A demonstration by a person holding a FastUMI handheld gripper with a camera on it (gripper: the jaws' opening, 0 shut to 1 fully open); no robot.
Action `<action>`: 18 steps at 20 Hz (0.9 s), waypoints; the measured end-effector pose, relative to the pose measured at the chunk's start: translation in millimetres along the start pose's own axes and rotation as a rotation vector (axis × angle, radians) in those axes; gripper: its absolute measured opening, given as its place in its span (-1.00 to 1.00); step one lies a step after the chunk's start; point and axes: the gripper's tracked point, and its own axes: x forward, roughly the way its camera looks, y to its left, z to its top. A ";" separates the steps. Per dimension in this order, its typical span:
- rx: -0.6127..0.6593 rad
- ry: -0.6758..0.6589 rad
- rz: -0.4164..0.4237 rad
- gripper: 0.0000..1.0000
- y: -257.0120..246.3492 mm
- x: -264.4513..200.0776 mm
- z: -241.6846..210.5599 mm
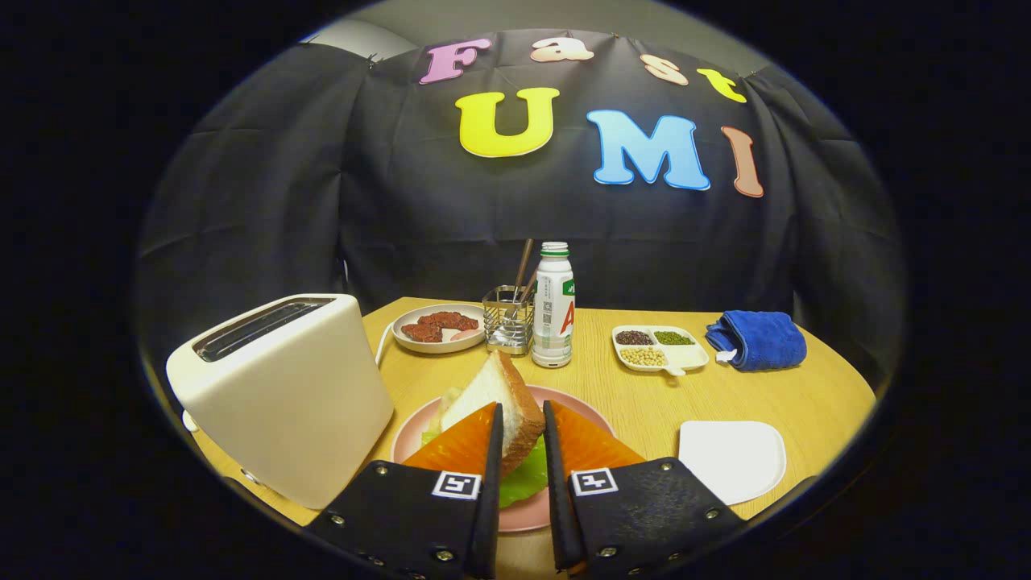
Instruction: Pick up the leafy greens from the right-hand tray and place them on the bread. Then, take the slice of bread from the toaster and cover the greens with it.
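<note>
Wooden table (628,395) carries my work: greens (523,479) lie on the pink plate (411,439), and my hand-held gripper (522,451) clenches a tilted bread slice (503,403) over them, so only lowering seems left.

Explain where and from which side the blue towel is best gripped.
Grip the blue towel across its rolled top fold, coming from above: it lies bunched and soft on the table, clear of the divided dish. The hand-held gripper currently holds the bread slice.
</note>
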 end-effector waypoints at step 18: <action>-0.011 -0.034 -0.045 -0.14 -49.7 -0.2 -1.1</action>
